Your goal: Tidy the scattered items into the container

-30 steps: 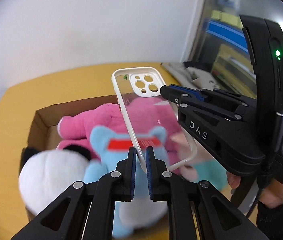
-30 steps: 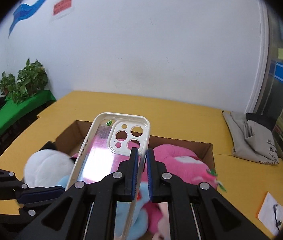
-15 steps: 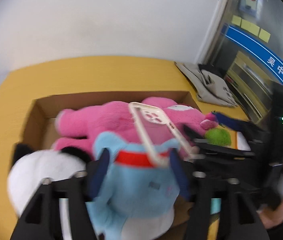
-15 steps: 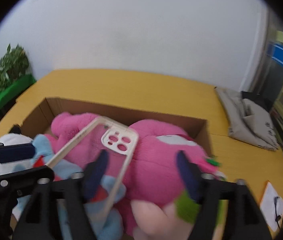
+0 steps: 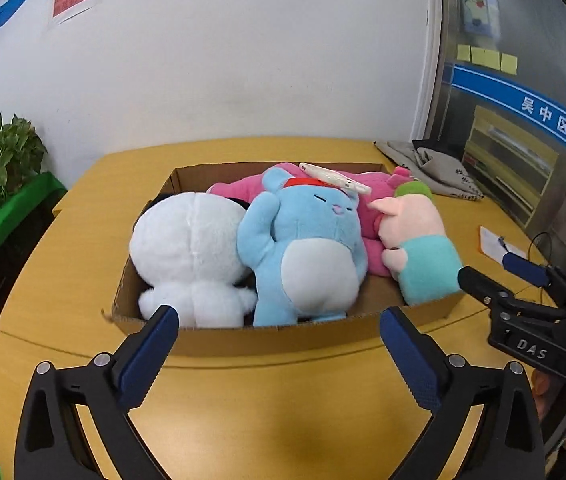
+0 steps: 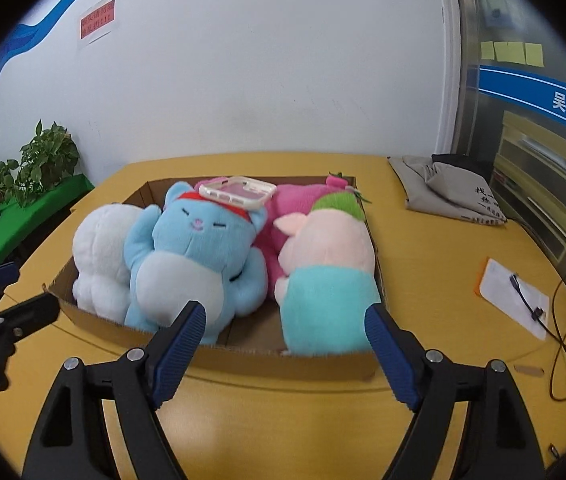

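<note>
Both cameras sit just behind their own fingers and look forward and downward over the near edge of the yellow table (image 5: pixel 243 420) toward the white wall. The left view faces the cardboard box (image 5: pixel 267 340) almost head-on, close up. The right view stands further right — it sees the box (image 6: pixel 283 360) slightly from that side, plus more table with a paper sheet (image 6: pixel 515 296). Shared ground: box, plush toys, potted plant (image 5: pixel 3 160), grey bag (image 6: pixel 451 192) — and each view catches the other gripper at its edge.
</note>
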A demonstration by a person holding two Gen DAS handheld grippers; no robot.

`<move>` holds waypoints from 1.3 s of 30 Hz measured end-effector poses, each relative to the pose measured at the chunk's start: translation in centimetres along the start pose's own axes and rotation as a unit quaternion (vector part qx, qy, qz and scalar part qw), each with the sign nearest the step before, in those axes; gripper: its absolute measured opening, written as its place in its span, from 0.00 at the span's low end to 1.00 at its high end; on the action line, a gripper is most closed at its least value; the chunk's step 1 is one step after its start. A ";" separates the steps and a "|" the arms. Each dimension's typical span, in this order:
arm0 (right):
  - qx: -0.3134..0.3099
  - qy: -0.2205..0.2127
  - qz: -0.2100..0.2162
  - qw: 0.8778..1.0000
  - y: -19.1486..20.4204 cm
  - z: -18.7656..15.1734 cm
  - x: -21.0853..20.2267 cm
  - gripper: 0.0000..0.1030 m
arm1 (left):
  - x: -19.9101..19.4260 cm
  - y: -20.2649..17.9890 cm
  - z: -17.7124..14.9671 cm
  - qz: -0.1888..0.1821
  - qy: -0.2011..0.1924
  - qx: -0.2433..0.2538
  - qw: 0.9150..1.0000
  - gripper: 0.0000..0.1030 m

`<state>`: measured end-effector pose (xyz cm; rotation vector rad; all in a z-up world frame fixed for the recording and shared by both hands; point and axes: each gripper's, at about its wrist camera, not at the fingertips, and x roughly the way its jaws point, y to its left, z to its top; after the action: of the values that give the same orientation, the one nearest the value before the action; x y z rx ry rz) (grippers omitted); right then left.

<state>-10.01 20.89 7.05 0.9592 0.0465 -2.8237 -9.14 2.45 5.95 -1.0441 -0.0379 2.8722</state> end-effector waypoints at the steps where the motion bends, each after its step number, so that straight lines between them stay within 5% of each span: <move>1: -0.002 0.000 -0.003 1.000 0.1 -0.3 -0.4 0.80 | -0.4 0.0 -0.3 0.007 -0.003 -0.001 1.000 1.00; 15: -0.040 -0.022 -0.014 0.999 2.3 -2.7 -5.1 0.80 | -3.4 -0.3 -2.9 0.009 -0.021 -0.023 0.999 1.00; 39: -0.046 -0.007 -0.019 0.999 2.7 -3.4 -4.3 0.80 | -3.1 -1.0 -3.6 0.002 -0.016 -0.023 1.000 1.00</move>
<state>-4.18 19.10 7.04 0.9267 0.1918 -2.8344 -4.39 3.12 5.27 -1.0065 -0.1040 2.9041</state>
